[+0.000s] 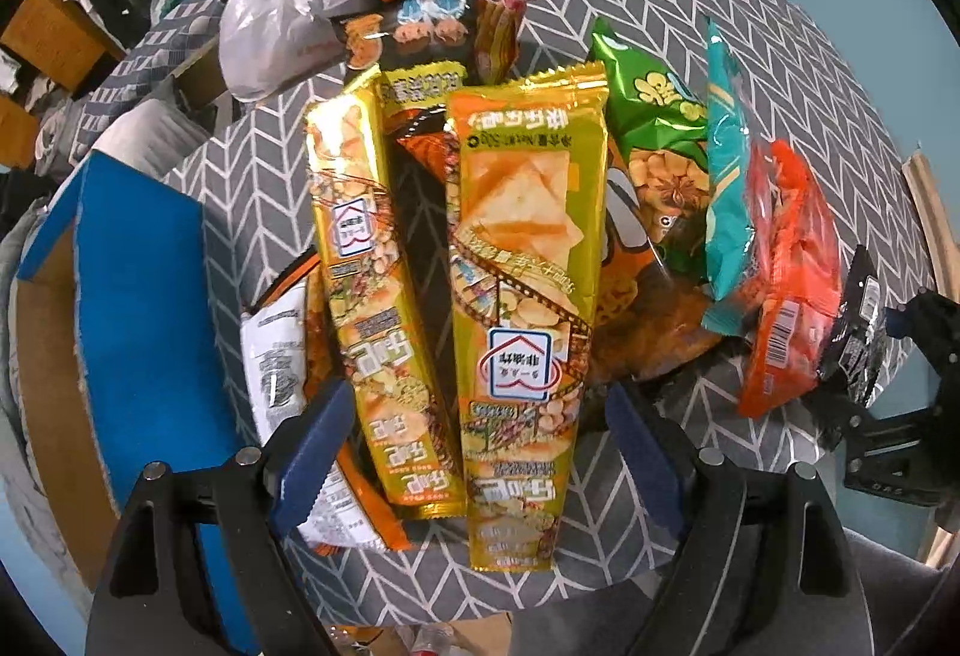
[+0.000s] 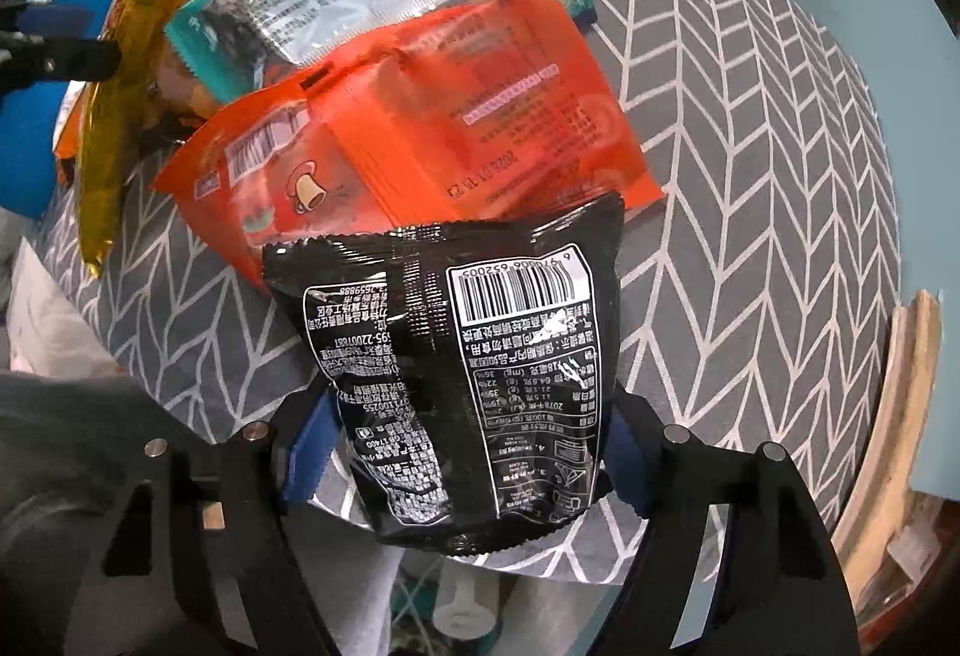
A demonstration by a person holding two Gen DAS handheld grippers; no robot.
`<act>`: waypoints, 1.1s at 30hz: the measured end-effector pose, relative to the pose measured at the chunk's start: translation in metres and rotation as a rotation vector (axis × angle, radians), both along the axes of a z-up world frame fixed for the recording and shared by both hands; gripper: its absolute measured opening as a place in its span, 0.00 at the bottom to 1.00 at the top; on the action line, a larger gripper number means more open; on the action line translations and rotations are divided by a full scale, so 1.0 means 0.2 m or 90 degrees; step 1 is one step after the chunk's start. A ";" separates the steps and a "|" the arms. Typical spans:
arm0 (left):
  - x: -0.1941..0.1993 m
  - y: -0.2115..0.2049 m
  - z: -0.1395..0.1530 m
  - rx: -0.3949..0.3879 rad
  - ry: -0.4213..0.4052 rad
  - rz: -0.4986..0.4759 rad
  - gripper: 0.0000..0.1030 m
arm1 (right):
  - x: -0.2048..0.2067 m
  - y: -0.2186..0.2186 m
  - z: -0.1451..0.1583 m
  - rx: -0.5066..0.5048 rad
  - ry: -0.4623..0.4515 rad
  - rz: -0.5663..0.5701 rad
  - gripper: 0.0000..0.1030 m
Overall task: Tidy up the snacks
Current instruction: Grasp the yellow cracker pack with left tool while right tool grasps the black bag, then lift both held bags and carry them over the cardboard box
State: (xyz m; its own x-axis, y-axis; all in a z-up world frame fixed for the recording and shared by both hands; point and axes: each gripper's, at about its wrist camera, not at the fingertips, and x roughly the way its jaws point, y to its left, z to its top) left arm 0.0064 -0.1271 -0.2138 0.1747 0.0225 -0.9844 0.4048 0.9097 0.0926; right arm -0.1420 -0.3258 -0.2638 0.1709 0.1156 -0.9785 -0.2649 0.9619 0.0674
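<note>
Two long yellow snack packets lie side by side on the grey chevron tablecloth. My left gripper hangs open straight above their near ends, one blue pad on each outer side, neither touching them. To their right lie a green packet, a teal packet and an orange packet. In the right wrist view a black snack packet lies back side up at the table's near edge, partly on the orange packet. My right gripper has its blue pads against the packet's two sides.
A blue cardboard box stands open at the left of the table. A white plastic bag and a dark packet sit at the back. A white and orange packet lies under the yellow ones. Wooden slats lean beyond the right edge.
</note>
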 end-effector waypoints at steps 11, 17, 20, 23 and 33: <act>0.01 0.02 -0.06 -0.030 0.041 0.008 0.32 | 0.11 -0.20 0.15 0.047 0.005 -0.109 0.60; 0.00 0.09 -0.02 -0.043 0.040 0.004 0.31 | 0.13 -0.29 0.30 0.068 -0.005 -0.125 0.60; -0.02 0.08 0.02 -0.044 0.036 0.003 0.31 | 0.11 -0.26 0.40 0.069 -0.015 -0.116 0.60; -0.05 0.09 0.08 -0.045 0.026 0.004 0.31 | 0.15 -0.21 0.47 0.067 -0.024 -0.103 0.60; -0.04 0.18 0.27 -0.072 0.000 0.030 0.31 | 0.20 0.04 0.63 0.070 -0.055 -0.063 0.60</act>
